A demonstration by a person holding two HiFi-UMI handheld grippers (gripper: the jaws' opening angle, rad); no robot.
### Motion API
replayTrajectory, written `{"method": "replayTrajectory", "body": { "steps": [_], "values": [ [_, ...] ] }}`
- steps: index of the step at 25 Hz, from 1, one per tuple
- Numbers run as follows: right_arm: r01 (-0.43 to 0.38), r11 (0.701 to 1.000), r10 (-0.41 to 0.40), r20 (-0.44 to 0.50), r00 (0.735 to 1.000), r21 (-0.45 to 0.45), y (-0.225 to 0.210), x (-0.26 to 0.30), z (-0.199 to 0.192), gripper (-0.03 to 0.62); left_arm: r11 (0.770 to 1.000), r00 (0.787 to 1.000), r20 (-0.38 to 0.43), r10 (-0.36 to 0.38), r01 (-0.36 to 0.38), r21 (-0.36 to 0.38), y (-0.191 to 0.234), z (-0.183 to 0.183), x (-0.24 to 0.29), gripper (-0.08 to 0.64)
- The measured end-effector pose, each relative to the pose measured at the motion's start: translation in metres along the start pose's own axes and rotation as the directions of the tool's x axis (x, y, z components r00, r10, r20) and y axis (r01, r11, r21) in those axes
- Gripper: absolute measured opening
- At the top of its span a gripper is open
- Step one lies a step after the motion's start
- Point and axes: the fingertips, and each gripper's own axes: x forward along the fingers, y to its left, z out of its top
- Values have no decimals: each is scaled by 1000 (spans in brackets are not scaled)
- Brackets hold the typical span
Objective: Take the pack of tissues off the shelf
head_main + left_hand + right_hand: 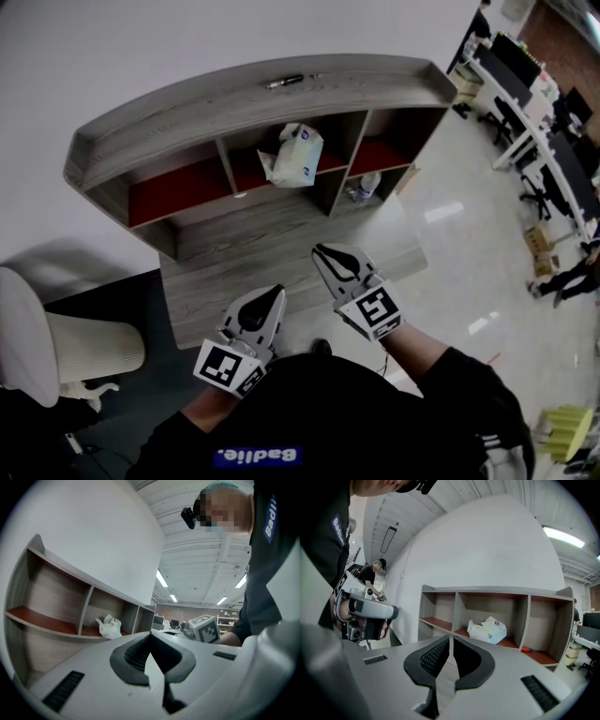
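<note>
My left tongs (278, 292) and right tongs (322, 250) clenched, empty, over worktop (234, 246). Tissue pack (298, 155) in shelf (178, 117) middle compartment; bottle (367, 187) in lower right compartment; pen (283, 82) on top. Pack print unreadable.

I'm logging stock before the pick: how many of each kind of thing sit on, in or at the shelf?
Pack of tissues, middle compartment: 1
Dark pen-like thing, on top: 1
Pale bottle, lower right end: 1
Small orange thing, right compartment: 1
Total: 4
</note>
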Motion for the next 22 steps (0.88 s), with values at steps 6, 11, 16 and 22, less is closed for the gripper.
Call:
{"method": "replayTrajectory", "body": {
  "steps": [6, 11, 16, 22],
  "values": [
    [36, 991, -39, -20, 999, -126, -17, 16, -2, 112, 1000, 1000, -4, -7, 7, 13, 0, -2, -2, 2],
    [73, 961, -88, -43, 995, -267, -33, 32, -7, 139, 1000, 1000, -3, 7, -7, 7, 2, -5, -7, 2],
    [66, 939, -100, -85, 991, -338, -44, 51, -22, 163, 1000, 1000, -10, 27, -27, -3, 7, -8, -13, 2],
    [66, 904, -122, -107, 987, -423, -59, 76, -25, 199, 999, 999, -21, 42, -42, 4, 11, -13, -16, 2]
  ]
}}
